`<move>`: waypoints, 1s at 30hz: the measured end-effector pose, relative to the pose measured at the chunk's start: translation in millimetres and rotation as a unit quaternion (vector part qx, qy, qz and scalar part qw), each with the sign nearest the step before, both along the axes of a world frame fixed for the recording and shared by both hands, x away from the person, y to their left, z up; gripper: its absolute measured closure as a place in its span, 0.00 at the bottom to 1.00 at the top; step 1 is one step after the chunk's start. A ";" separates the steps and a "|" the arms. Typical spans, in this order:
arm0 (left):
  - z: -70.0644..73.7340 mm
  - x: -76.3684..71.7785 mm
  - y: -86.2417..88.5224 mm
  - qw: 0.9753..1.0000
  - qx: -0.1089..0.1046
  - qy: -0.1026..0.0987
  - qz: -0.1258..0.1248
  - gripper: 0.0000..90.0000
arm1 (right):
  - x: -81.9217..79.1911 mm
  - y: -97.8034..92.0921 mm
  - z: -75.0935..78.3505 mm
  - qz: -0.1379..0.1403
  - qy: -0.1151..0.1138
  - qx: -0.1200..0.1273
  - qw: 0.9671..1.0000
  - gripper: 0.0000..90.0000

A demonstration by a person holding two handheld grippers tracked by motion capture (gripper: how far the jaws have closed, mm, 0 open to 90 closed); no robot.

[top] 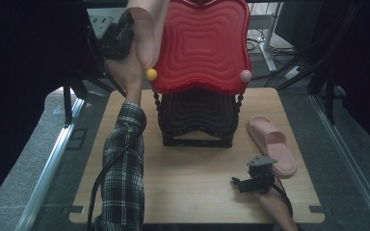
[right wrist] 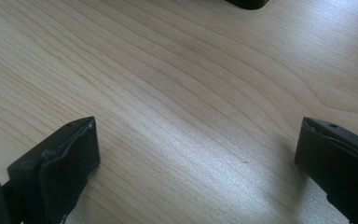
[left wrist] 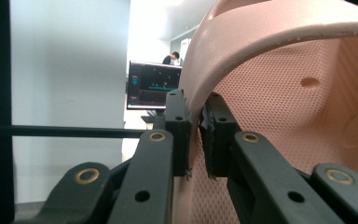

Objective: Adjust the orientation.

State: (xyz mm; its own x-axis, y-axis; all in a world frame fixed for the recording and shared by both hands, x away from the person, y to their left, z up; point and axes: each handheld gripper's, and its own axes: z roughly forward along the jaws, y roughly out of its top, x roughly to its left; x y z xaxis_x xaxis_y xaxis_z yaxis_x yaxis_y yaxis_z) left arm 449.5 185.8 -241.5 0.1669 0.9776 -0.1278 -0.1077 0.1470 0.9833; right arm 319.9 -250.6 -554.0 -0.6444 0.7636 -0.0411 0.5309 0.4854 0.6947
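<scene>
The left gripper [top: 120,36] is raised high beside the red top tray [top: 200,45] of a two-level rack, its jaws clamped on the strap edge of a pink slipper [top: 147,29], which hangs in the air just left of the tray. In the left gripper view the jaws pinch the slipper's [left wrist: 279,70] thin rim near its edge, so the likely step is setting it onto the red tray. To do that well, the person should carry it fully over the tray before lowering, keep the sole turned down, and clear the yellow knob [top: 151,74] at the tray's corner; the narrow grip could slip if the slipper swings. The right gripper [top: 253,180] rests low on the wooden table [top: 183,192], jaws wide apart over bare wood, close to the second pink slipper [top: 272,144] lying flat to the right of the black lower tray [top: 197,120]. The table is pale and wood-grained. Beyond it the room is dim, with cables and stands behind, and the left gripper view shows a lit monitor [left wrist: 151,86] against a pale wall.
</scene>
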 end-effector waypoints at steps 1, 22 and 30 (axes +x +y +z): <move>-0.2 0.9 -1.5 1.000 0.001 0.003 -0.002 0.91 | 0.0 0.0 0.0 0.000 0.000 0.000 1.000 0.00; 12.0 0.5 -1.6 0.998 0.013 0.040 -0.049 0.79 | 0.0 0.0 0.0 0.000 0.000 0.000 1.000 0.00; 7.3 -7.3 9.8 0.999 0.011 0.024 -0.022 0.74 | 0.0 0.1 0.0 0.000 0.000 0.000 1.000 0.00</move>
